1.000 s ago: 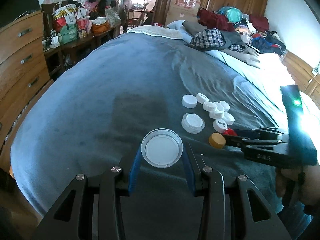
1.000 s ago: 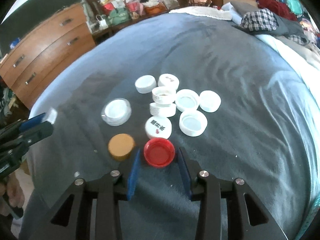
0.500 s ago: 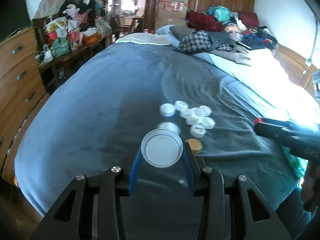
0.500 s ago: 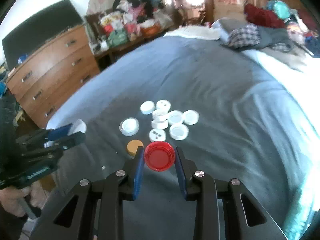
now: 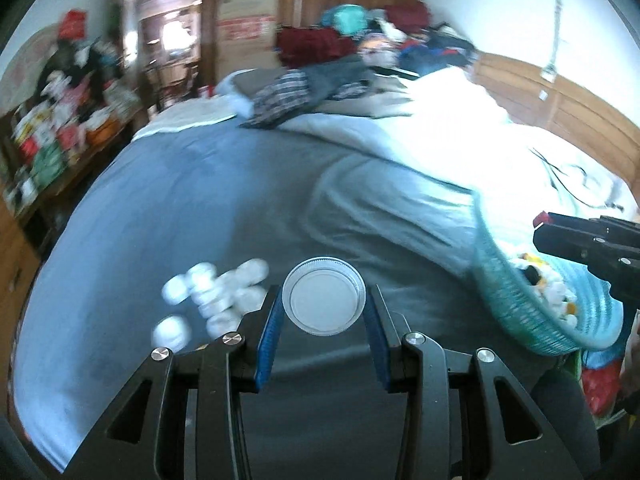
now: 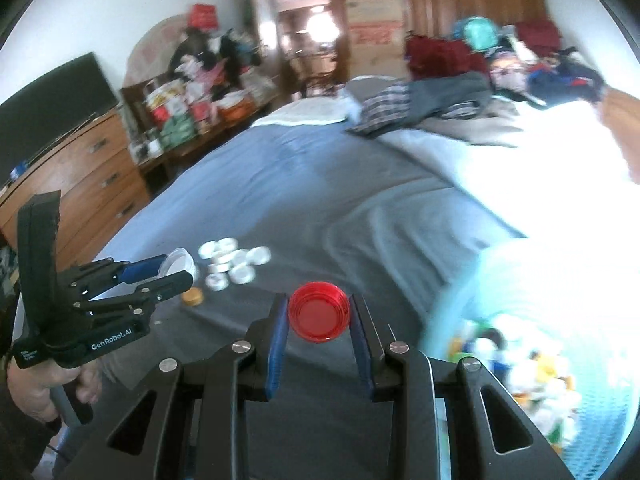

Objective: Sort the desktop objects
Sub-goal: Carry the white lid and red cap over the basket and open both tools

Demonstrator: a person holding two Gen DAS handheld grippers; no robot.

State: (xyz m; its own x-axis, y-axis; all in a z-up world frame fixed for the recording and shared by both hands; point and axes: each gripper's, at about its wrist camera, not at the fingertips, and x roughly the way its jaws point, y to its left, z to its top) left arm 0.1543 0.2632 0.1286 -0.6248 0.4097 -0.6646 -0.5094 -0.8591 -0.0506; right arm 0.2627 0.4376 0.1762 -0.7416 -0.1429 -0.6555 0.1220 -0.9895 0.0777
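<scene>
Clear lid (image 5: pixel 324 302) clamped between left gripper (image 5: pixel 324 320) pads, held up over grey blanket (image 5: pixel 208 200). Red cap (image 6: pixel 319 317) pinched in right gripper (image 6: pixel 319 332), jaws narrow on it. White caps (image 6: pixel 234 260) and orange cap (image 6: pixel 192 296) lie clustered on blanket. Teal basket (image 5: pixel 532 320) of caps at right.

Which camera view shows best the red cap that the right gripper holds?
The right wrist view: the red cap sits centred and sharp between the right gripper pads. In the left wrist view only a small red bit shows at that gripper's tip, at the right edge.
</scene>
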